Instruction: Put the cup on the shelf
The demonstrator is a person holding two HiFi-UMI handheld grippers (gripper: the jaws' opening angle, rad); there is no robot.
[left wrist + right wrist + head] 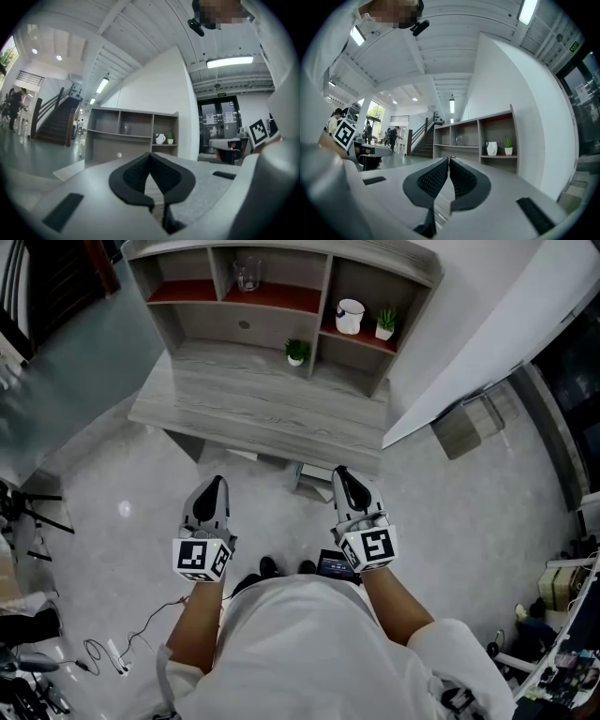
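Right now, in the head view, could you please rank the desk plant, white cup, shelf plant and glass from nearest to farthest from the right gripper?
From the right gripper:
1. Desk plant, on the desktop, centre.
2. White cup and shelf plant, right compartment: too close to call.
3. Glass, middle compartment, farthest.

White cup [349, 316] upright, standing in right-hand compartment of grey wood-grain shelf [272, 401].

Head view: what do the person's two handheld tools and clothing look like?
Both the left tool and the right tool have light grey tapering bodies with black textured pads. Each carries a white cube printed with black square markers. The person wears a white short-sleeved top.
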